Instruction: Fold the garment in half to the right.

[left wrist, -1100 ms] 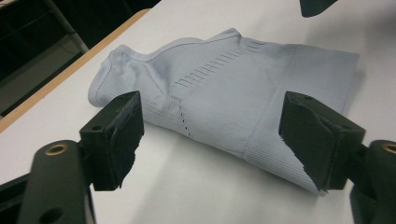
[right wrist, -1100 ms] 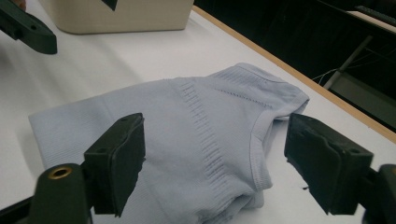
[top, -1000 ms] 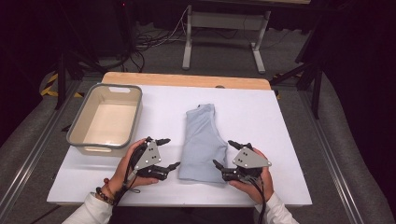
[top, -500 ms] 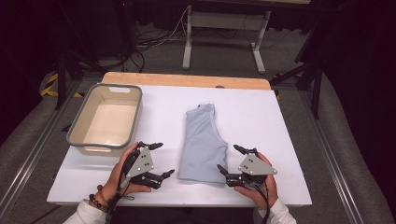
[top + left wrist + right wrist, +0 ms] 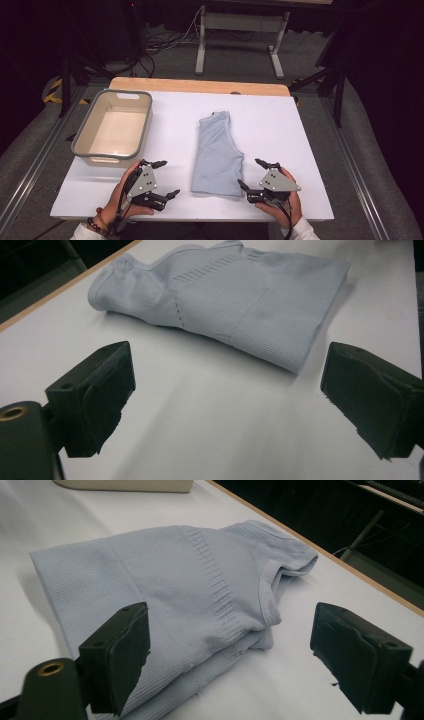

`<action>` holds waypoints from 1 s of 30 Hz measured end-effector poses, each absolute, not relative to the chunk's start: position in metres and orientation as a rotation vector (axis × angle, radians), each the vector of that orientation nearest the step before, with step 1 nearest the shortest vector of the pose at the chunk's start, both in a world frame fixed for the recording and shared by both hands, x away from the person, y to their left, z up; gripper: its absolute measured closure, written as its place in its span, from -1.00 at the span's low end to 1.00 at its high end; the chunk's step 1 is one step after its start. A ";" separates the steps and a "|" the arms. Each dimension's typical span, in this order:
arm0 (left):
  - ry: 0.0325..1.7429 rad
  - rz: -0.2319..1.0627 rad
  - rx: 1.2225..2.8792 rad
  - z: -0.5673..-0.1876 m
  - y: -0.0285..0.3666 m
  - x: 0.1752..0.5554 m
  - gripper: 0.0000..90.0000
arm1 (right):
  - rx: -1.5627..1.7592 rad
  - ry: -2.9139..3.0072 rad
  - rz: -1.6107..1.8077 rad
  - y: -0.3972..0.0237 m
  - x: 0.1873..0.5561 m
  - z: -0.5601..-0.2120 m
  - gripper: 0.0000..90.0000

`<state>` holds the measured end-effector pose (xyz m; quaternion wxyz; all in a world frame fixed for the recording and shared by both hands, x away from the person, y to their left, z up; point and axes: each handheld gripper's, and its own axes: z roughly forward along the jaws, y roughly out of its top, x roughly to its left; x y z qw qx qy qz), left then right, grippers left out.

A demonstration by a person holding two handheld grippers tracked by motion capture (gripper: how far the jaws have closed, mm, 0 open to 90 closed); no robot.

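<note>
A folded light blue garment lies flat in the middle of the white table. My left gripper rests to its left near the front edge; its jaws have just been opening and nothing is between them. In the left gripper view the garment lies ahead of the open left gripper, apart from it. My right gripper is open at the garment's near right corner. In the right gripper view the garment spreads just beyond the right gripper, whose pads do not press on it.
A beige tub with a grey rim stands empty at the table's left side. A wooden strip runs along the far edge. Beyond the table are a metal stand and cables on the floor.
Both hands have drawn back toward the near edge and slightly outward from the garment. The left jaws stand wider than before. The garment has not moved.
</note>
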<state>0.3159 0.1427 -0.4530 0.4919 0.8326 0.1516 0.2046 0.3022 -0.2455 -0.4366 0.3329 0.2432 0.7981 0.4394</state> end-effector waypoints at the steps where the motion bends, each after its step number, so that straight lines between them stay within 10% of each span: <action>1: 0.368 0.501 2.024 -0.454 0.144 0.316 -0.83 | 0.639 2.085 1.149 -0.246 0.302 -0.437 -0.62; 30: 0.477 0.500 2.008 -0.463 0.179 0.304 -0.86 | 0.651 2.094 1.169 -0.250 0.304 -0.447 -0.65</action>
